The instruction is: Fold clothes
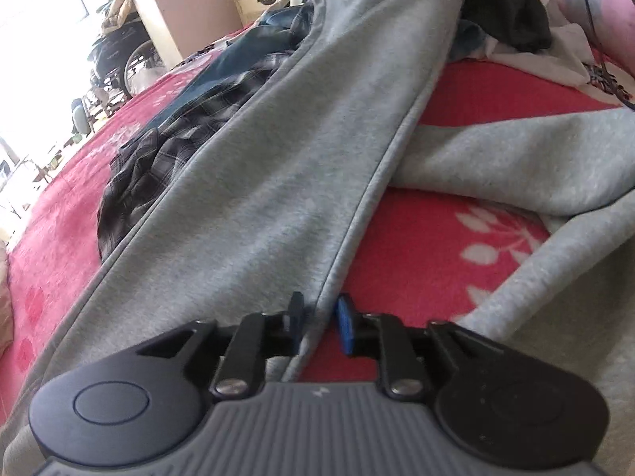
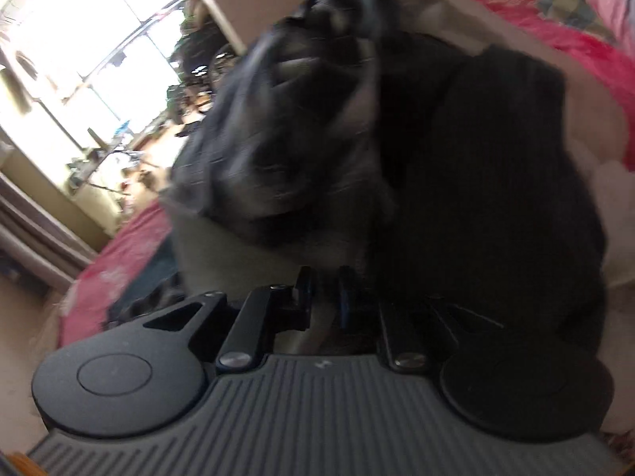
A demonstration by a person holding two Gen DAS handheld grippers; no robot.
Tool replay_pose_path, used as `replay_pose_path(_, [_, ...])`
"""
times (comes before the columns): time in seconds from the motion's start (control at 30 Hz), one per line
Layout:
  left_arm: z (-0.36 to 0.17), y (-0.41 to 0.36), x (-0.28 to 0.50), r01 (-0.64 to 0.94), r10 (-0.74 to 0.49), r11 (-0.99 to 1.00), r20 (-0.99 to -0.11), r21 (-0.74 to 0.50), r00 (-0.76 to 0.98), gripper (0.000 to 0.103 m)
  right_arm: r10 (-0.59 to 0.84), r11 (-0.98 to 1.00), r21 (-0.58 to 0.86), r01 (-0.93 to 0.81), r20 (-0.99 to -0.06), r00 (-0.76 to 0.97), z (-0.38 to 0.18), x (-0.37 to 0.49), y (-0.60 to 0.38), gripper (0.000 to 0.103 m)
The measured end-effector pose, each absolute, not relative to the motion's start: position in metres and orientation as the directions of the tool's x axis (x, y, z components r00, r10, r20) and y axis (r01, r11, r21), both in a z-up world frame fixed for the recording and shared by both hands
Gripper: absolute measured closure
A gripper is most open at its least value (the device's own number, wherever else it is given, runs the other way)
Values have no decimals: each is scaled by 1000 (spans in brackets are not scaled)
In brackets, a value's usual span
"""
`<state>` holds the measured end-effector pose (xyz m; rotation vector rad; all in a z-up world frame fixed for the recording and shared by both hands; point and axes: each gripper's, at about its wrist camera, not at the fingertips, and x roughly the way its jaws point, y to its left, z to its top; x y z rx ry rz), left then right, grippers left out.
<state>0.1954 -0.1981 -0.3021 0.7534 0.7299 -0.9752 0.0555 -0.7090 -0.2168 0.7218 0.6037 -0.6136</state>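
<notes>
A light grey sweat garment [image 1: 278, 166] lies stretched across a red flowered blanket [image 1: 428, 246], with a second grey part [image 1: 535, 158] branching right. My left gripper [image 1: 320, 319] sits low over its near end. Its jaws stand slightly apart, and the garment's stitched edge runs between them without being pinched. The right wrist view is blurred. There my right gripper [image 2: 324, 297] is almost closed, with a strip of pale grey fabric [image 2: 246, 254] caught between its fingers. Dark clothes [image 2: 476, 198] fill the view just beyond it.
A dark plaid shirt [image 1: 158, 166] and blue denim [image 1: 238, 55] lie left of the grey garment. A black garment [image 1: 508, 12] and white cloth [image 1: 555, 59] are heaped at the far right. A cream nightstand [image 1: 262, 0] stands past the bed, and a bright window [image 2: 99, 39] lies to the left.
</notes>
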Motion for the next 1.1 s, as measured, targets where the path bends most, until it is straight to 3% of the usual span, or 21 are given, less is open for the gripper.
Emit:
replay_pose_path(0.07, [-298,-194,199,899,-439,397,-823,183,361,49,-342,572,389,722,-687,641,-206,39,-708,87])
replay_pose_path(0.23, [-283,-170,215,836,-480,548,-817,7,321,45,-393,618,362,697,-626,674,-163,15,-692,77])
replay_pose_path(0.37, [-273,-153,233,717,-483,689,-802,-102,351,45,-268,826,261,501,-600,754,-148,68,-642,73])
replay_pose_path(0.5, [-275,-143,247,605,-427,789,-804,-109,413,45,-36,963,167,210,-696,717,-187,164,-565,72])
replay_pose_path(0.6, [-284,-141,253,561,-364,825,-821,-65,439,46,3,989,93,117,-791,611,-235,235,-522,73])
replay_pose_path(0.67, [-290,-141,252,558,-335,829,-829,-33,449,46,-87,993,-26,116,-823,562,-267,265,-513,74])
replay_pose_path(0.73, [-295,-141,251,567,-319,824,-829,-3,460,45,-174,973,-65,222,-840,514,-291,295,-540,78])
replay_pose_path(0.83, [-299,-145,249,591,-317,806,-823,28,472,43,-257,939,-80,336,-810,527,-296,316,-577,99])
replay_pose_path(1.1, [-298,-142,256,597,-338,803,-828,-6,447,39,-384,873,-123,473,-771,508,-281,347,-609,99])
